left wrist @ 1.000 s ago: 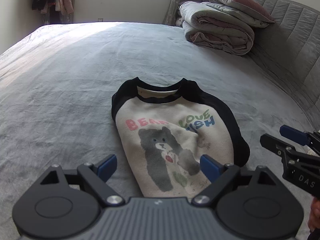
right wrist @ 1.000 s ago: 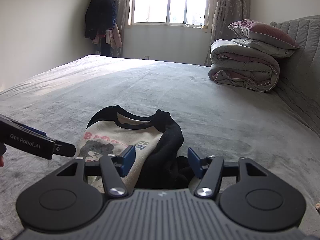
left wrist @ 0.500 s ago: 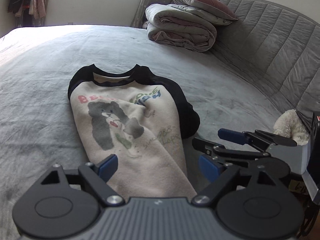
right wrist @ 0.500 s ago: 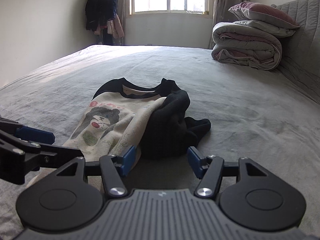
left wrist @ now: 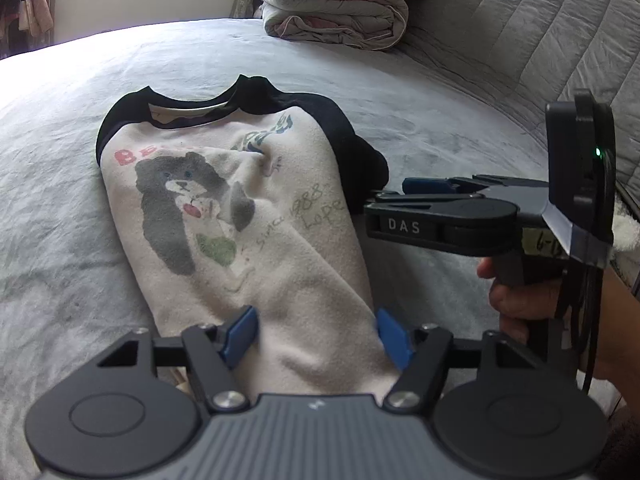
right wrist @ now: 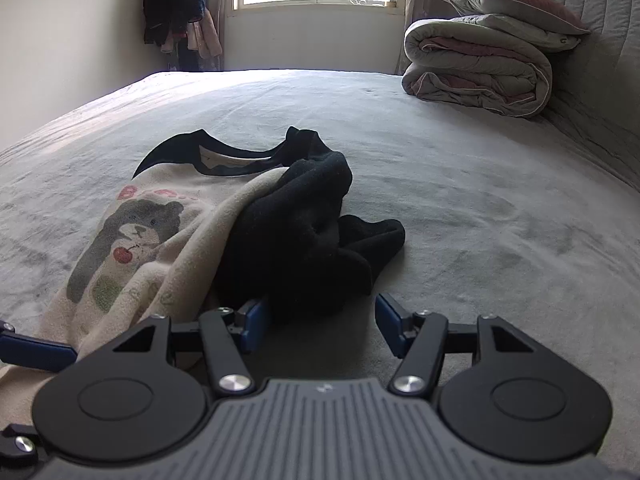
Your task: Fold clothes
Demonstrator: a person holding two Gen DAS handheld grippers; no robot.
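Both claws were seen low over a grey bed [right wrist: 460,208], each with blue-padded fingers. On the left gripper [left wrist: 316,338] the jaws were closing, with the cream hem of a sweatshirt [left wrist: 240,216] lying between the pads; whether the pads already pressed on the cloth could not be told, though a gap seemed to be left at each side. On the right gripper [right wrist: 318,322] the jaws were also closing slightly, stood about half wide, with bare bedspread between them and the black sleeve [right wrist: 304,232] touched or nearly touched by the left-hand pad; nothing was gripped.

Writing was read in several places. "DAS" was printed in white on the side of the right gripper as seen from the left wrist, and a handwritten tag beginning "6-1" was taped below it. On the sweatshirt, red letters "BE" were partly visible above a grey bear print, with blue-green lettering crumpled beside it and "SINCE 1988" in faint script.

A hand [left wrist: 520,300] was wrapped round the right gripper's handle, the tool held level and pointed across the garment's edge.

The sweatshirt was laid front up, collar away, near a folded quilt [right wrist: 476,68].
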